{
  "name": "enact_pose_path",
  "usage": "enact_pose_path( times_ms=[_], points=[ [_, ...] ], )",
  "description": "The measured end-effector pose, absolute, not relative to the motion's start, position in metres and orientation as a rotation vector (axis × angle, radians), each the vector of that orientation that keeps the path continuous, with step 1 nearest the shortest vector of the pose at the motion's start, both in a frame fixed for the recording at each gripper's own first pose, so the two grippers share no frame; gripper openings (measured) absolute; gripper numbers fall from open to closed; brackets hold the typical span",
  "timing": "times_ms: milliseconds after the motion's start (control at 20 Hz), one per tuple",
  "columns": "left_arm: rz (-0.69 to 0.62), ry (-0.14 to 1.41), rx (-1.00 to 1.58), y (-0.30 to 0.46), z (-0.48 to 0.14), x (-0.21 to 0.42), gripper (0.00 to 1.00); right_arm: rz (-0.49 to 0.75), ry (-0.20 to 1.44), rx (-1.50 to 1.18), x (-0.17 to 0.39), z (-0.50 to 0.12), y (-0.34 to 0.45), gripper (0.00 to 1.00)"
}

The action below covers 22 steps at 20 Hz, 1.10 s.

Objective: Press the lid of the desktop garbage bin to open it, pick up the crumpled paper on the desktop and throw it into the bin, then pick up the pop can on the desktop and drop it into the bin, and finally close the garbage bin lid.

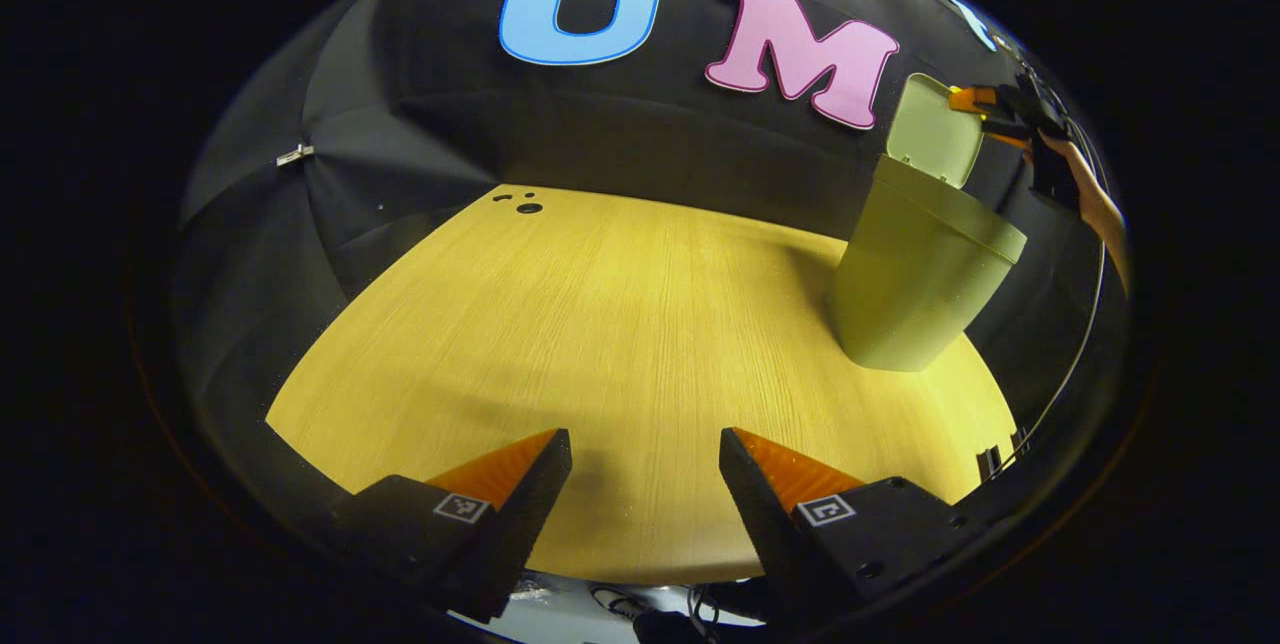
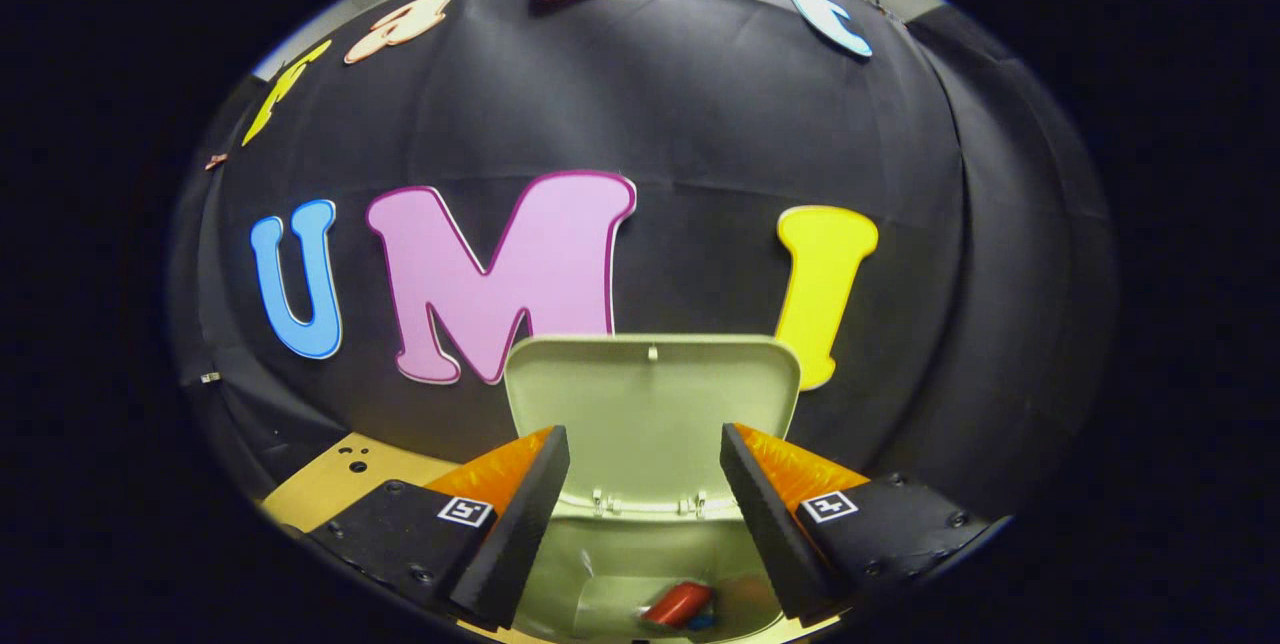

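Both our jaws stand open and empty, our right gripper point(image 2: 645, 509) poised over the pale green plastic bin point(image 2: 650, 564) whose upright lid point(image 2: 650, 414) we judge must next be pushed shut, the red pop can point(image 2: 678, 604) lying inside below.

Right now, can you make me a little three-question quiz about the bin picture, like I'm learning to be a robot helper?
1. True or false: the bin's lid stands open.
2. What lies inside the bin? A) pop can B) spoon C) sock
3. Fill in: the right gripper hangs above the ___, fingers apart and holding nothing.

Key:
1. True; it is tipped up behind the opening.
2. A; the pop can lies at the bottom.
3. Bin. The left gripper is also open, over the table.
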<state>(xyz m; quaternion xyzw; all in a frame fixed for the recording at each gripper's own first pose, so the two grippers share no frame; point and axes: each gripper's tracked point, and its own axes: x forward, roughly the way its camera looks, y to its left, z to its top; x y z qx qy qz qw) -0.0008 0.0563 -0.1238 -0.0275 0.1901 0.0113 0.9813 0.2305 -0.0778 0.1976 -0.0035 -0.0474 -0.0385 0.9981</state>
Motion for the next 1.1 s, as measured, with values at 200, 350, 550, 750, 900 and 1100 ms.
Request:
enact_pose_path(
  times_ms=[200, 350, 550, 750, 900, 1100],
  points=[
    [0.033, 0.396, -0.059, 0.057, -0.132, -0.002, 0.96, -0.069, -0.163, 0.004, 0.236, 0.234, -0.071, 0.95],
    [0.033, 0.401, -0.067, 0.054, -0.136, -0.004, 0.96, -0.069, -0.198, 0.029, 0.248, 0.256, -0.069, 0.95],
    [0.051, 0.405, -0.058, 0.056, -0.137, -0.007, 0.96, -0.094, -0.226, 0.036, 0.269, 0.276, -0.074, 0.94],
    [0.066, 0.396, -0.072, 0.059, -0.136, -0.010, 0.96, -0.104, -0.172, 0.094, 0.289, 0.264, -0.082, 0.95],
    [0.081, 0.402, -0.082, 0.061, -0.139, -0.013, 0.96, -0.094, -0.123, 0.162, 0.299, 0.253, -0.087, 0.95],
    [0.088, 0.401, -0.089, 0.061, -0.138, -0.012, 0.96, -0.117, -0.121, 0.164, 0.299, 0.252, -0.098, 0.97]
  ],
)
